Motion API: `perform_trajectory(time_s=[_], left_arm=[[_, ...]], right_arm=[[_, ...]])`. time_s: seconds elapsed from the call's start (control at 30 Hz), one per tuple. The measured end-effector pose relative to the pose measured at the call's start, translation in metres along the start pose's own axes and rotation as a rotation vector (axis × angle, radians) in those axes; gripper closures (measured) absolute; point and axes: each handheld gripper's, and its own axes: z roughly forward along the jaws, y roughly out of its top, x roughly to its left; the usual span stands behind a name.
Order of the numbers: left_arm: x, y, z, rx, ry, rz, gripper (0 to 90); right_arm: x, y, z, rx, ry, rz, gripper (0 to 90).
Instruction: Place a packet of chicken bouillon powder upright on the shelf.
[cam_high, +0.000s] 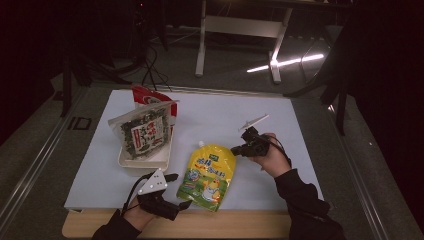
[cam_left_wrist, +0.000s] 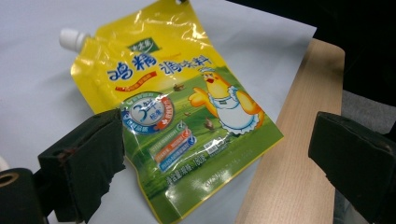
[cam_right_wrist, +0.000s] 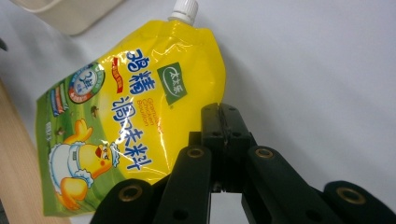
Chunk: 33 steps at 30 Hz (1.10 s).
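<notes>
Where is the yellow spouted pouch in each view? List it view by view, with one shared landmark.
High view: yellow pouch lies at lower centre, between both tools.
Left gripper view: centre, spout pointing upper left.
Right gripper view: left half, spout at top centre.
Shared landmark: its white cap.

A dim lab or recording room, not a home. A wooden desk (cam_high: 250, 227) carries a white sheet (cam_high: 215, 115) laid out as a work area. Past its far edge stands a white-legged table frame (cam_high: 202, 45) on grey floor (cam_high: 310, 95), with loose cables (cam_high: 150, 70) trailing beyond the far left corner. The surroundings are black.
</notes>
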Motion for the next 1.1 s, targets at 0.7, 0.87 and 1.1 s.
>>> perform_trajectory(time_s=[0.7, 0.87, 1.1], left_arm=[[0.029, 0.032, -0.001, 0.022, 0.101, -0.06, 19.5], [0.036, 0.042, -0.001, 0.009, 0.117, -0.057, 21.1], [0.048, 0.058, -0.006, -0.028, 0.123, -0.051, 39.0]], right_arm=[[0.061, 0.017, -0.053, -0.108, -0.05, -0.215, 90.0], [0.072, 0.018, -0.06, -0.129, -0.051, -0.25, 90.0], [0.086, 0.02, -0.07, -0.159, -0.029, -0.294, 90.0]])
